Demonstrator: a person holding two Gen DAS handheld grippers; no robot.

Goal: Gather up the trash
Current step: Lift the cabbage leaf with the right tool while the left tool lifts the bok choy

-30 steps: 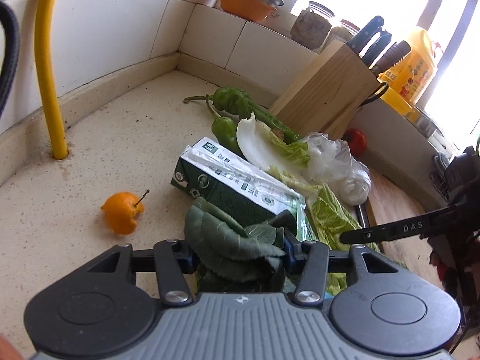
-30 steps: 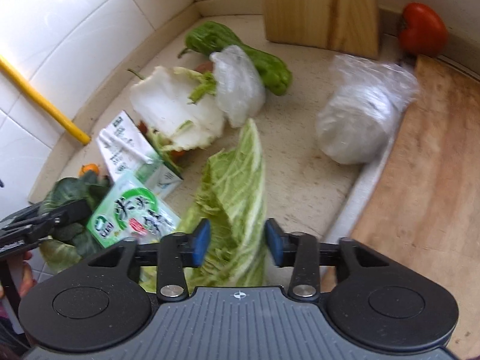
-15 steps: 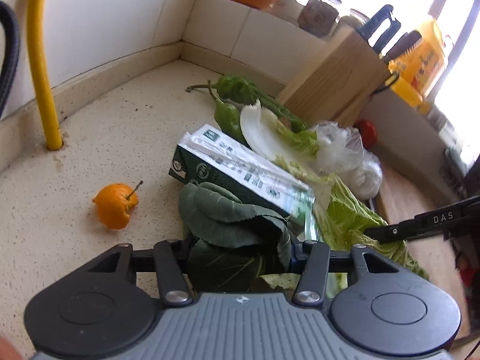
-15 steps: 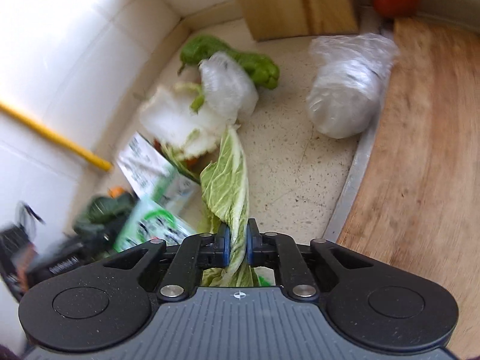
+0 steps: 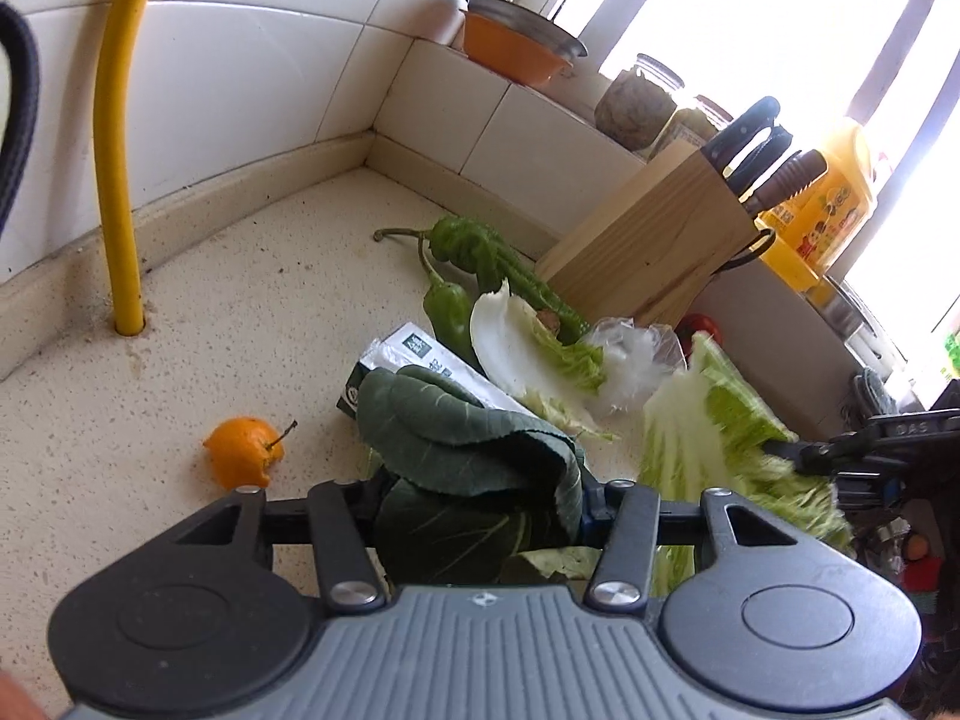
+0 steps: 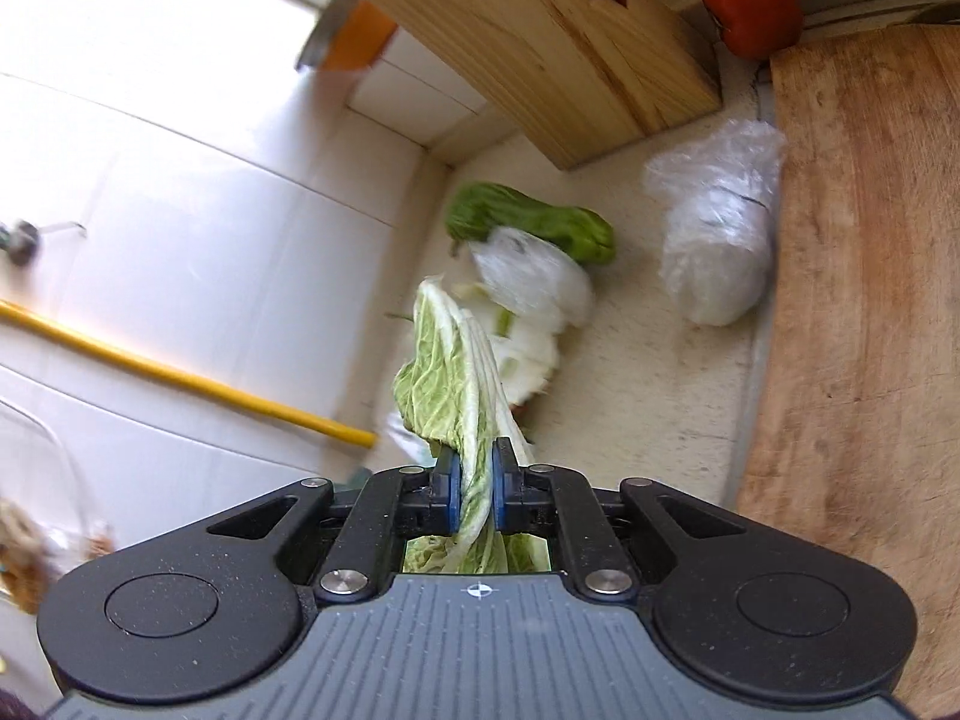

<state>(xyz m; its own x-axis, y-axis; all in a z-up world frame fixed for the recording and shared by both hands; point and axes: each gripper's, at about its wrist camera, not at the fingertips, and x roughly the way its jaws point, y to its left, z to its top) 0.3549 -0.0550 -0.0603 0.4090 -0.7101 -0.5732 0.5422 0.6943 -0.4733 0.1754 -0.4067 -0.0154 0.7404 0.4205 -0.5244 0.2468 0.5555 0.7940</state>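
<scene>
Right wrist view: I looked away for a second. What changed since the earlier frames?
The right gripper, open around the pale cabbage leaf a second ago, has shut on it and lifted it off the counter. The left gripper still clamps the dark green leaf. Carton, orange and plastic bag stayed put.

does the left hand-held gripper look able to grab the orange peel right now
Probably not as things stand. The left hand-held gripper is already shut on the dark green leaf, so its fingers are full. The orange peel lies in the open on the counter, with nothing blocking it.
</scene>
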